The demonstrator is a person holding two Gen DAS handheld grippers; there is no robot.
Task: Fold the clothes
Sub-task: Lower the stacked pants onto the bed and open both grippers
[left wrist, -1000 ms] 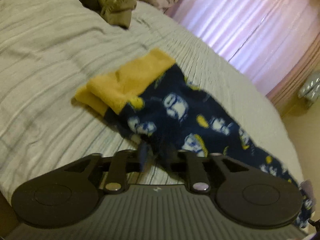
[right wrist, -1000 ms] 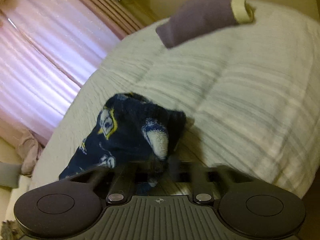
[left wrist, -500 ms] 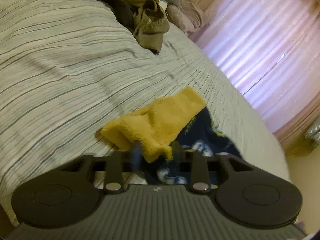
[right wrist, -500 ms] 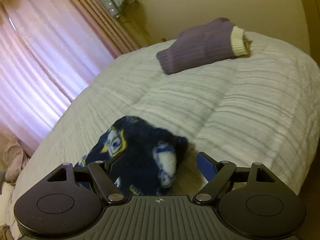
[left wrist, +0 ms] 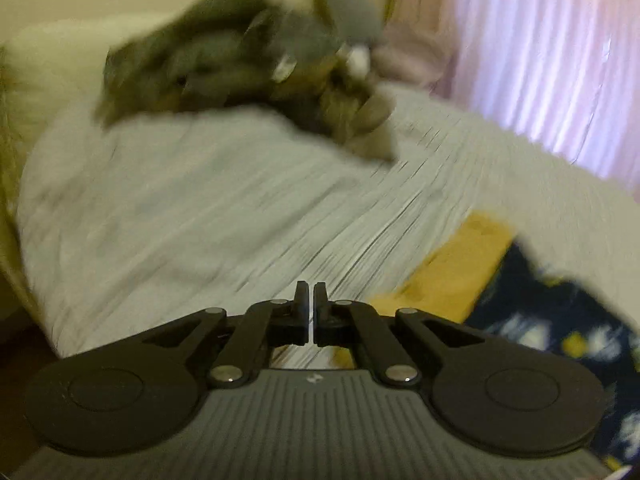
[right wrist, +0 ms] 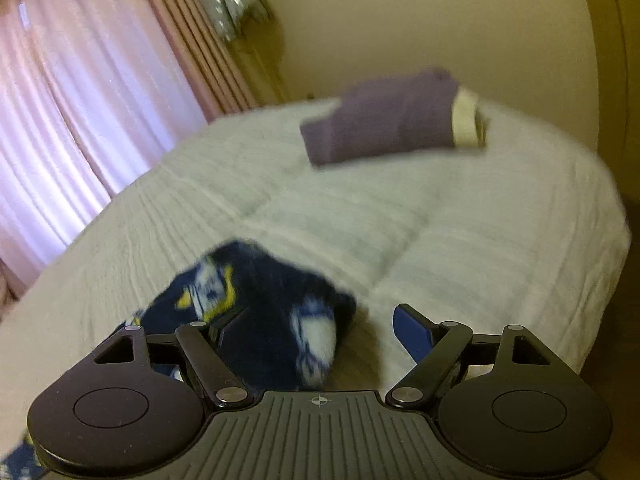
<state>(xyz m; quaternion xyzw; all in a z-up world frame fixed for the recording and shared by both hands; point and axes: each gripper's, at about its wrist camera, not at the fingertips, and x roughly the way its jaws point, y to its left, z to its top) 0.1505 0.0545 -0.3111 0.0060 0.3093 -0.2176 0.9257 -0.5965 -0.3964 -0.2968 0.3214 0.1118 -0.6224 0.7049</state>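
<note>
Navy patterned fleece trousers point(left wrist: 552, 312) with a yellow waistband point(left wrist: 452, 268) lie on the striped bed point(left wrist: 208, 208), to the right of my left gripper point(left wrist: 310, 300). The left gripper is shut and empty, raised above the bed; the view is blurred. In the right wrist view the folded navy end of the trousers point(right wrist: 260, 304) lies just in front of my right gripper point(right wrist: 320, 316). The right gripper is open, with the cloth between and left of its fingers point(right wrist: 412, 328), not clamped.
A pile of olive and grey clothes point(left wrist: 248, 64) lies at the head of the bed by a white pillow point(left wrist: 52, 64). A folded purple garment with a cream cuff point(right wrist: 392, 120) rests at the far end. Pink curtains point(right wrist: 80, 92) hang beside the bed.
My left gripper let go of the yellow waistband, shut empty and swung left and up. My right gripper opened, released the navy cloth and drew back slightly.
</note>
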